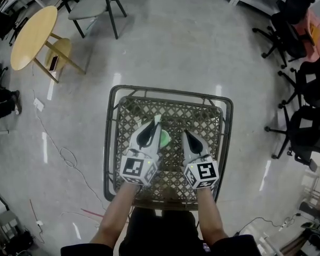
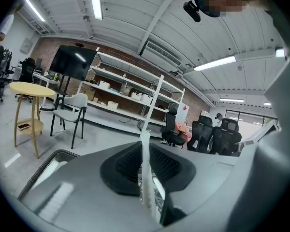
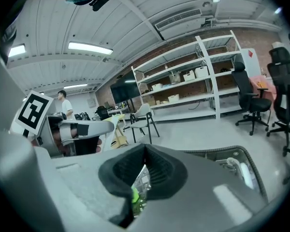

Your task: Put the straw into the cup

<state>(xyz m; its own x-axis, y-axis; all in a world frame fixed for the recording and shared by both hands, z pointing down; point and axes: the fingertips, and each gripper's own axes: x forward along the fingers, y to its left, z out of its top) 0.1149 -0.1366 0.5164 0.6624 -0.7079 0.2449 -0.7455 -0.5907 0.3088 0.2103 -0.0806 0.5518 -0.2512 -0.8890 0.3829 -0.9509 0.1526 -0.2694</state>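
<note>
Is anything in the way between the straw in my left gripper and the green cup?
Nothing visible. The left gripper holds the straw right beside the green cup; the shut right gripper is clear on the cup's other side.

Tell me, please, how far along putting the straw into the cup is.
Done: the left hand-held gripper is clamped on the straw. In hand: both hover above the wire table, the right hand-held gripper shut and empty. Left: the straw is not yet in the green cup.

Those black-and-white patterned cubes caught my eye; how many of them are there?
2. One cube rides on the left gripper, the other on the right gripper; none seems hidden.
</note>
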